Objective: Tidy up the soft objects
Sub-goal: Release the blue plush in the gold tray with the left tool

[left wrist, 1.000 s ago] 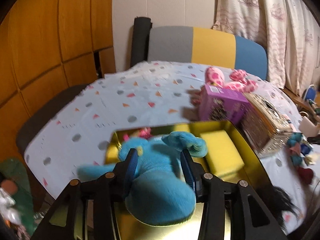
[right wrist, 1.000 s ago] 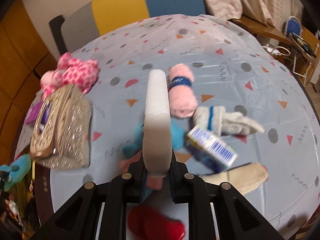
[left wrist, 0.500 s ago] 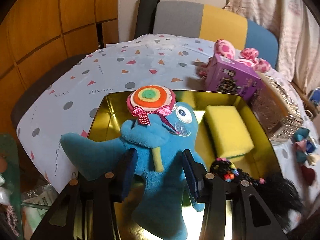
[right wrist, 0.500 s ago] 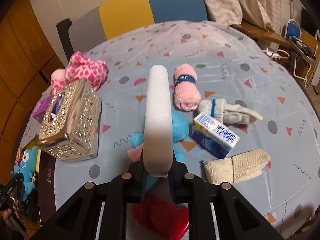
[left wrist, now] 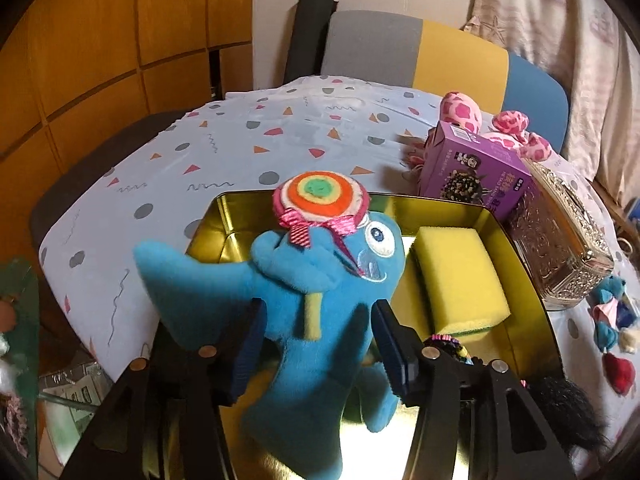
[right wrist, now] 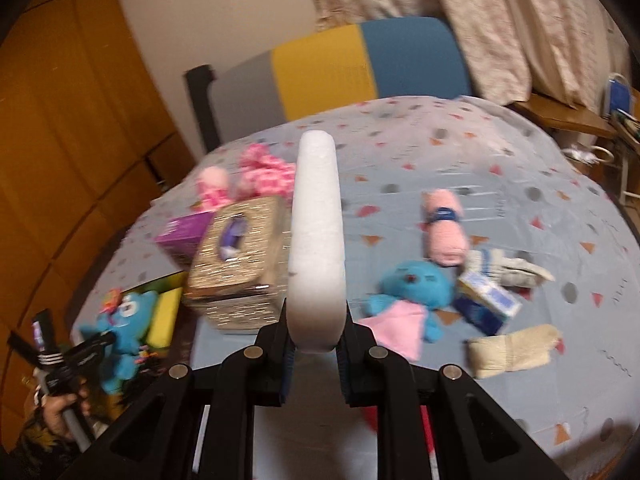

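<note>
My left gripper point(left wrist: 318, 330) is shut on a blue plush monster point(left wrist: 320, 280) with a felt lollipop, held over the gold tin point(left wrist: 516, 248). A yellow sponge point(left wrist: 460, 280) lies inside the tin. My right gripper point(right wrist: 314, 346) is shut on a white foam piece point(right wrist: 316, 232), held upright above the table. The right wrist view also shows the blue plush monster point(right wrist: 124, 320) at far left, a blue plush with pink cloth point(right wrist: 412, 292), a pink rolled cloth point(right wrist: 444, 228), white gloves point(right wrist: 508, 268) and a cream sock point(right wrist: 512, 350) on the table.
A purple box point(left wrist: 476, 172), a gold glittery tissue box point(left wrist: 560, 236) and a pink spotted plush point(left wrist: 480, 120) stand beside the tin. A blue-white carton point(right wrist: 486, 300) lies near the gloves. A dark fuzzy item point(left wrist: 560, 408) sits at the tin's near right. A chair point(left wrist: 420, 52) stands behind the table.
The blue plush has turned face-up in my left gripper and sits higher over the tin. My right gripper with the foam piece has risen and swung left toward the tissue box.
</note>
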The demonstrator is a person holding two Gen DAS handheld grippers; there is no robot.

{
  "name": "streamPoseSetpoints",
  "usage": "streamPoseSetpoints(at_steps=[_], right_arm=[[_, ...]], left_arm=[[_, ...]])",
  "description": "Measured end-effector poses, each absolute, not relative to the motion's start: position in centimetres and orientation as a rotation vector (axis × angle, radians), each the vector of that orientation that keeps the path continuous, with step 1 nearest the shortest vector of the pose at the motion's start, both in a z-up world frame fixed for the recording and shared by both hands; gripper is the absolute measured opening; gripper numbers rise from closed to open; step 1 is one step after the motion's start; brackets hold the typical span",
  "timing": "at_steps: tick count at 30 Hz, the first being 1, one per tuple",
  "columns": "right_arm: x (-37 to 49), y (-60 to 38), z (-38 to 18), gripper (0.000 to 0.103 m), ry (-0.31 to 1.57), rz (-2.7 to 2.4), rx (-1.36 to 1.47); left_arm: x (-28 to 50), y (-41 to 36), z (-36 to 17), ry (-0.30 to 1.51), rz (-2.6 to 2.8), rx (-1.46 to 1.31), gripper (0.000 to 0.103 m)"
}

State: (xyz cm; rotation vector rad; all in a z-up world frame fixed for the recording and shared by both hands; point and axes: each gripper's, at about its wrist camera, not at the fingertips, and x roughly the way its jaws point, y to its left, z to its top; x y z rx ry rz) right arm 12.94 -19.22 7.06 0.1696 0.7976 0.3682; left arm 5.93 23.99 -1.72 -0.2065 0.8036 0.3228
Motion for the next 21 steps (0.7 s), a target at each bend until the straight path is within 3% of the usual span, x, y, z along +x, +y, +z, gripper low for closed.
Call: streamPoseSetpoints(at_steps=[2,4,21], right_arm=[[12.7,-17.5,6.9,0.017,0.808,0.416,0.161],[12.5,-15.7,6.6,0.017,0.827,0.467,0.147],[10.4,-2.0,2.7,0.017,0.962,0.796,0.062]], left_arm=[[5.0,23.9,-1.1,0.77,0.341,-0.199,0.063],[4.1,23.9,-0.6,0.741,0.352,-0.208,0.075],[0.5,23.8,0.9,0.712,0.402,-0.254,0.08]])
